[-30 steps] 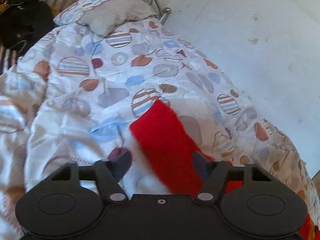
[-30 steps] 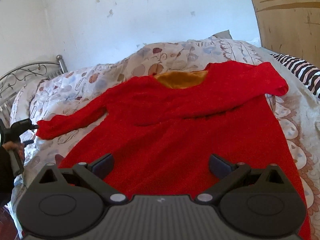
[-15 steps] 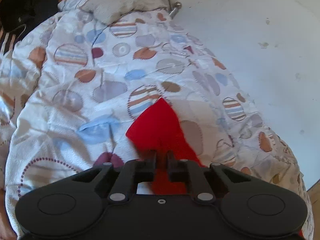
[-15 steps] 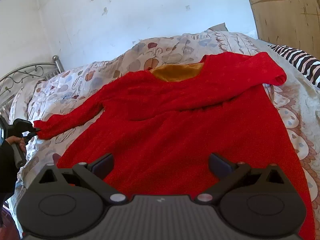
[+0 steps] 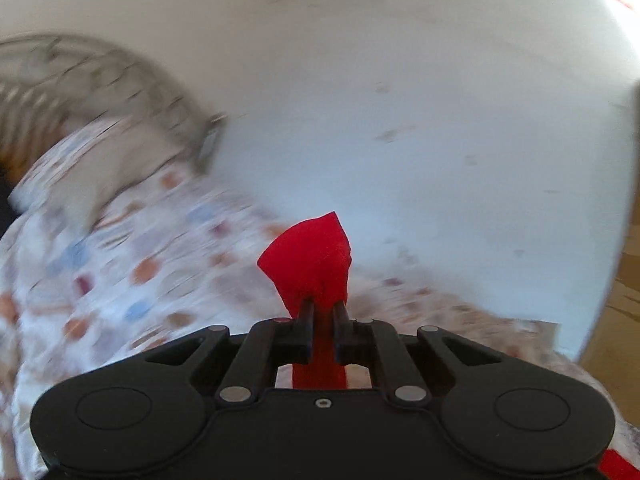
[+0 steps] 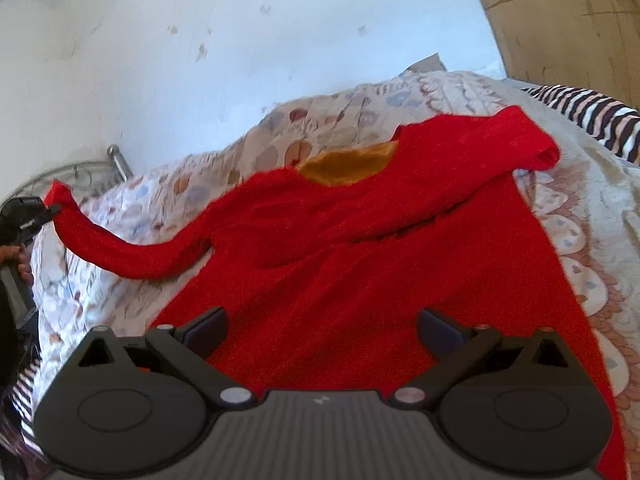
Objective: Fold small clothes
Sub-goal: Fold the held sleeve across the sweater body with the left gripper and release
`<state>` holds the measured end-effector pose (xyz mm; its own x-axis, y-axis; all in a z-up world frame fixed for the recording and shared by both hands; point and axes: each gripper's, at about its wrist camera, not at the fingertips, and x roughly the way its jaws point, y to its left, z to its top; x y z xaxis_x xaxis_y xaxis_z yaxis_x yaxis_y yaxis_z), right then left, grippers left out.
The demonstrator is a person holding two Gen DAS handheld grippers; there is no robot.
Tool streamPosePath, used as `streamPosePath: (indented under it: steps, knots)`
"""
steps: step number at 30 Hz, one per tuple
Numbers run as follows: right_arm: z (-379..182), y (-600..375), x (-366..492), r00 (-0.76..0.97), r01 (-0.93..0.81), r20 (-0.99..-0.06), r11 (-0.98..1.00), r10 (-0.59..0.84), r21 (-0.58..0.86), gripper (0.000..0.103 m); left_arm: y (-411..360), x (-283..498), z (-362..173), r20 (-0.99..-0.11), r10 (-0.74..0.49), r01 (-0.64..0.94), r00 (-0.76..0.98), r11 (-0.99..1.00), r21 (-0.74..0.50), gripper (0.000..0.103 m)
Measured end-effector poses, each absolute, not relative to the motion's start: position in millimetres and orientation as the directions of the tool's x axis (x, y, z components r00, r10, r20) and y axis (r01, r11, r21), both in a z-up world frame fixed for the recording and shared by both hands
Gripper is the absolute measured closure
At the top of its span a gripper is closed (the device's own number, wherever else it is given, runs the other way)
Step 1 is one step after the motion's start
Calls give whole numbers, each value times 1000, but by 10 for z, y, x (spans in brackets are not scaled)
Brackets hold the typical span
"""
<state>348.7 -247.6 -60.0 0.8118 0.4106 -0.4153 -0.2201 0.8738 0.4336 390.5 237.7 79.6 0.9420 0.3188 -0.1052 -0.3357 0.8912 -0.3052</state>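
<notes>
A red long-sleeved top with an orange inner collar lies spread on the patterned quilt. Its right sleeve is folded across the chest. My left gripper is shut on the cuff of the left sleeve and holds it lifted off the bed; in the right wrist view it shows at the far left with the sleeve hanging in an arc. My right gripper is open and empty, hovering over the top's lower part.
A white wall runs along the far side of the bed. A metal headboard and a pillow are at the left. A striped cloth lies at the right and a wooden panel stands behind it.
My left gripper closed on the left sleeve's cuff and lifted it off the quilt, swinging upward. The right gripper stayed open and barely moved.
</notes>
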Motion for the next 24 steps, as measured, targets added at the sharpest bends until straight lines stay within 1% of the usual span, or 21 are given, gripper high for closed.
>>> streamPosePath:
  steps: [3, 6, 10, 15, 17, 20, 22, 24]
  knots:
    - [-542, -2598, 3436, 834, -203, -390, 874, 390, 440, 0, 1935, 3930, 1040, -45, 222, -226, 974, 936, -271, 94]
    - [-489, -2734, 3383, 857, -173, -376, 883, 353, 436, 0, 1515, 3974, 1156, -9, 103, -102, 995, 962, -252, 94]
    - [-461, -2997, 3273, 886, -106, -367, 895, 283, 433, 0, 886, 4112, 1116, -16, -79, 73, 997, 969, -236, 94]
    - [-502, -3323, 3146, 905, 5, -387, 905, 177, 425, 0, 146, 4232, 673, -100, -289, 261, 952, 938, -229, 94]
    - [-533, -3453, 3092, 908, 45, -396, 906, 139, 421, 0, -86, 4275, 452, -165, -358, 316, 919, 920, -234, 94]
    - [-570, -3606, 3045, 910, 96, -405, 906, 89, 413, 0, -291, 4308, 130, -261, -432, 380, 863, 897, -227, 92]
    - [-586, -3662, 3041, 909, 118, -410, 904, 68, 412, 0, -354, 4304, -48, -329, -455, 406, 827, 890, -209, 91]
    - [-615, -3688, 3052, 909, 130, -414, 902, 58, 413, 0, -322, 4312, -173, -373, -481, 426, 793, 876, -225, 84]
